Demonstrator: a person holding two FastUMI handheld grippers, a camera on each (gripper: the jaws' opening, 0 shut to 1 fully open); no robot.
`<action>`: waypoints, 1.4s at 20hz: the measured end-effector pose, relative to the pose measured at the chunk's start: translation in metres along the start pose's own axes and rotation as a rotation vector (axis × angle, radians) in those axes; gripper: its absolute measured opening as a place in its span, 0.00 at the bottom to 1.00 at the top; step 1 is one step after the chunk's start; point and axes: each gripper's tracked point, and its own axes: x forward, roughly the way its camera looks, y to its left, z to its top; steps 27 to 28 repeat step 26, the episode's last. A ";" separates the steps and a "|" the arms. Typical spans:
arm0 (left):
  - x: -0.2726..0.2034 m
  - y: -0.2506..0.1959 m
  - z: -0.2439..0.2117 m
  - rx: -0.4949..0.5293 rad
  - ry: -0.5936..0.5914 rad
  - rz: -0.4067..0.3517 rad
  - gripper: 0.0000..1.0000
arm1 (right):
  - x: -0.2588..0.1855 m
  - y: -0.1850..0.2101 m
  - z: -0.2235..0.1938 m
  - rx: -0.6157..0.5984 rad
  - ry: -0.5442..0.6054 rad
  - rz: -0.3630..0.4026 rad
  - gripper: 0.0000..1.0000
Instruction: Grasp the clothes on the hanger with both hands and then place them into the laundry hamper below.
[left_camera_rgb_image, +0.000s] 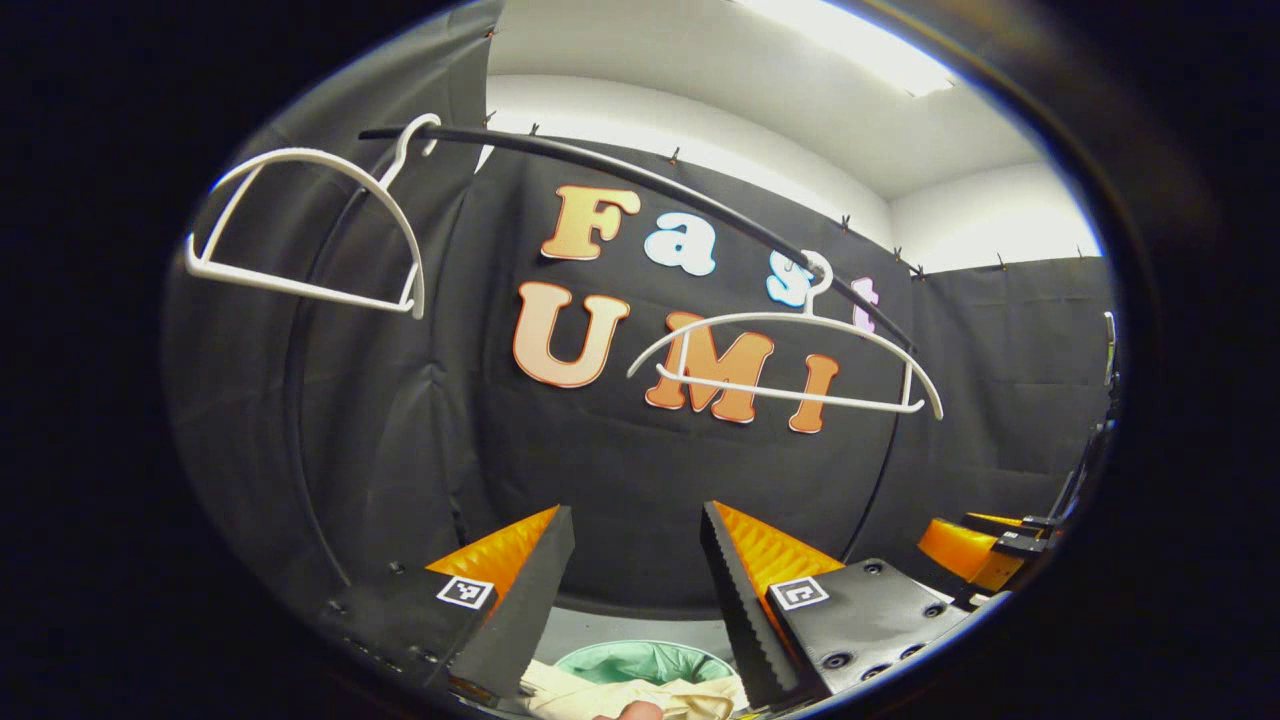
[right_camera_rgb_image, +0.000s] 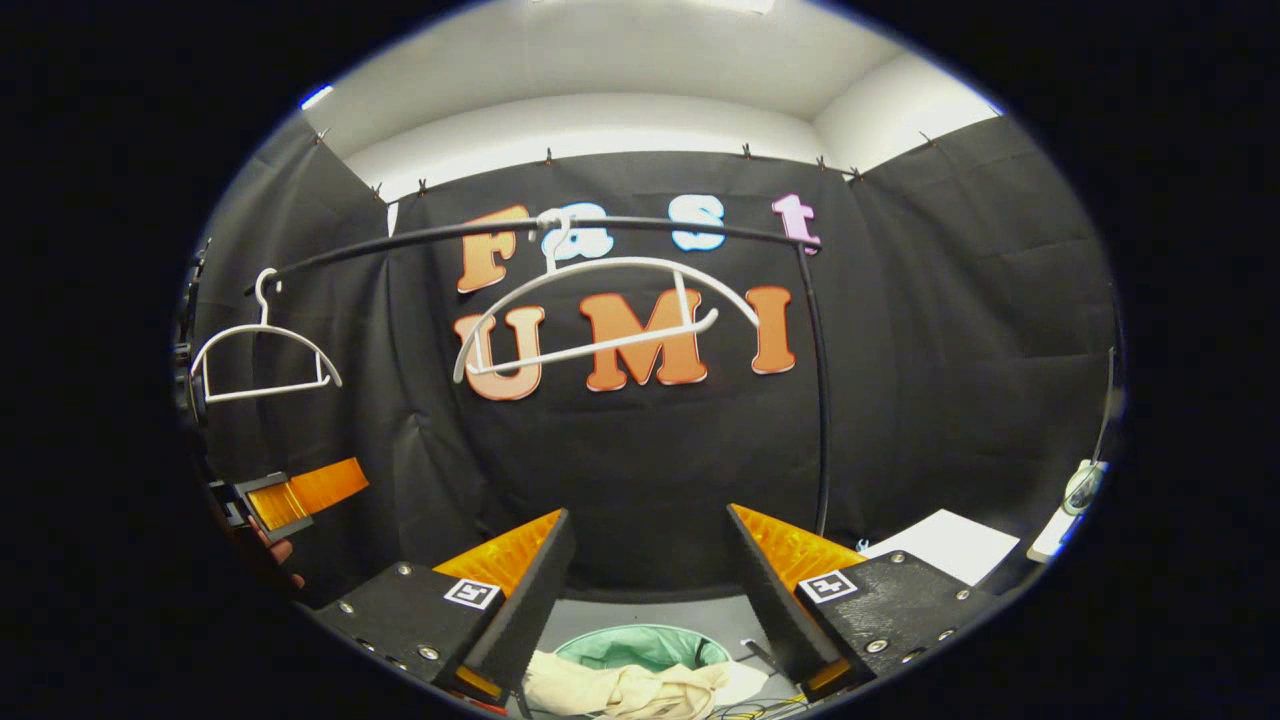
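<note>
A cream garment (left_camera_rgb_image: 640, 695) lies bunched over the near side of the green-lined laundry hamper (left_camera_rgb_image: 645, 660), low between my left gripper's fingers. My left gripper (left_camera_rgb_image: 635, 515) is open and holds nothing, well above the cloth. Two bare white hangers (left_camera_rgb_image: 300, 230) (left_camera_rgb_image: 790, 370) hang on the black rail (left_camera_rgb_image: 640, 180). In the right gripper view the same garment (right_camera_rgb_image: 625, 690) and hamper (right_camera_rgb_image: 640, 645) sit below my right gripper (right_camera_rgb_image: 648, 515), which is open and empty. Both hangers (right_camera_rgb_image: 590, 310) (right_camera_rgb_image: 262, 360) hang bare there too. The left gripper (right_camera_rgb_image: 300, 495) shows at the left edge with a hand.
The rail's black upright (right_camera_rgb_image: 822, 400) stands right of the hamper. A white sheet (right_camera_rgb_image: 940, 545) lies on the floor at the right, and cables (right_camera_rgb_image: 760, 710) run beside the hamper. The right gripper (left_camera_rgb_image: 975, 550) shows at the right edge of the left gripper view.
</note>
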 end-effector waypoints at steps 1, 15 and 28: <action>-0.001 0.001 0.004 0.008 -0.003 0.004 0.79 | -0.001 -0.003 0.010 -0.007 -0.021 -0.007 0.93; -0.008 -0.007 0.037 0.011 -0.091 -0.028 0.86 | -0.016 -0.019 0.060 0.012 -0.159 -0.051 0.93; -0.005 -0.020 0.039 0.028 -0.096 -0.058 0.86 | -0.015 -0.034 0.050 0.013 -0.143 -0.093 0.93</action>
